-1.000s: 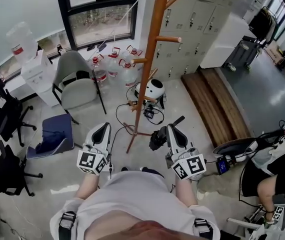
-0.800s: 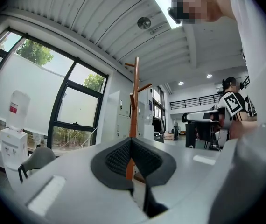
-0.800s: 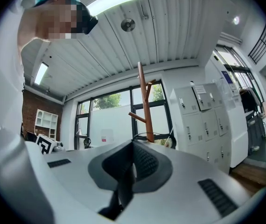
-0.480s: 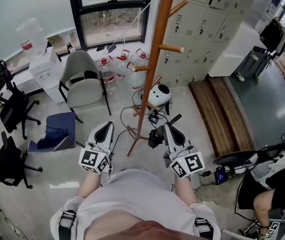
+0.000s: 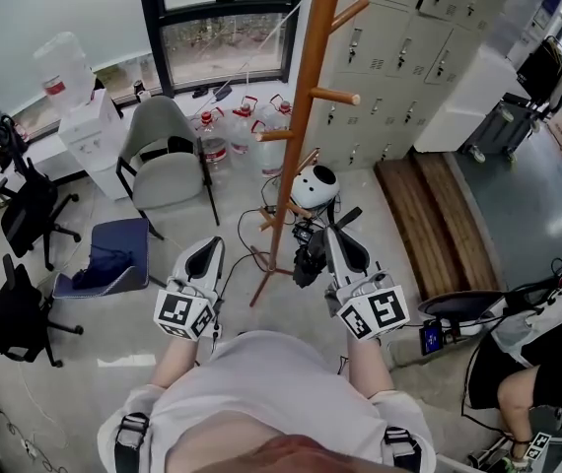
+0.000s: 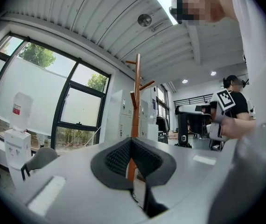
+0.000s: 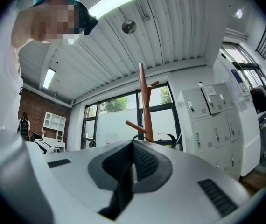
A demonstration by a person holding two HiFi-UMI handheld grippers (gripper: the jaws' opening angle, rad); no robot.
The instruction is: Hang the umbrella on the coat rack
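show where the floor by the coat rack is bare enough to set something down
Bare floor lies between the blue chair and the coat rack, in front of the grey chair, and between the rack and the wooden platform. Crowded behind the rack: water jugs and a helmet.

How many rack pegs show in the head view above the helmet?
4. One peg high on the right, one lower right, one left, a short one beneath. Others may hide behind the pole.
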